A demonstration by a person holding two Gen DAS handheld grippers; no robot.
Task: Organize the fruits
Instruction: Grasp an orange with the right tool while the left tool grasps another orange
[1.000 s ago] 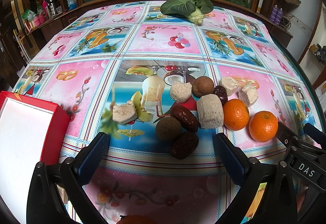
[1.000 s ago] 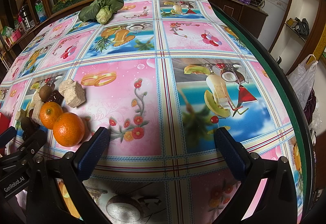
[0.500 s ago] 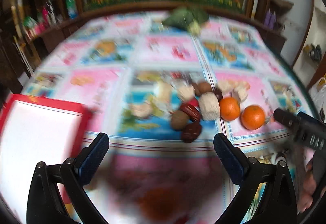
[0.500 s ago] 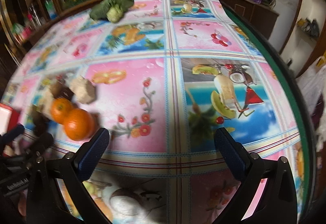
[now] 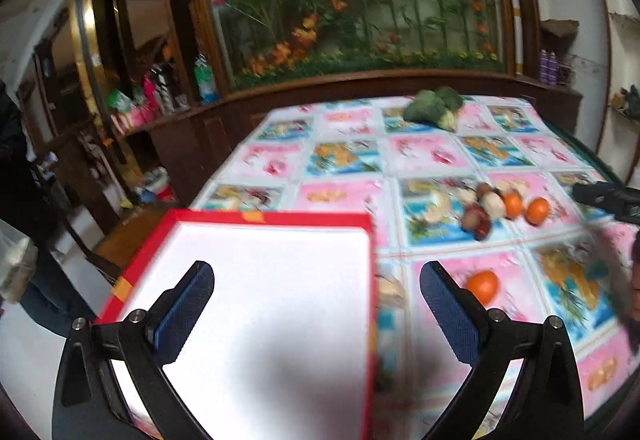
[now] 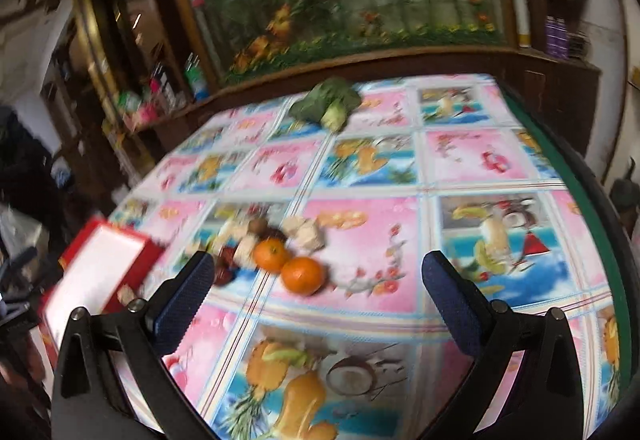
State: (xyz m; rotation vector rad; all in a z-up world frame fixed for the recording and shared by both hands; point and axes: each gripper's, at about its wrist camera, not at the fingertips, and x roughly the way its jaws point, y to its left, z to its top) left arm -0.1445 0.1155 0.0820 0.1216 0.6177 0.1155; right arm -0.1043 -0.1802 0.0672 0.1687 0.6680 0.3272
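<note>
Left claw (image 5: 316,300) wide apart over red box (image 5: 264,320), no legible writing

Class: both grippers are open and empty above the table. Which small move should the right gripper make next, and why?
Probably lower the right gripper onto the nearest orange. It lies almost midway between the open jaws, at the near edge of the fruit pile, and the red box sits empty to the left, so nothing is sorted yet.

Box (image 5: 256,304) apparently left of fruits (image 5: 496,206).
</note>
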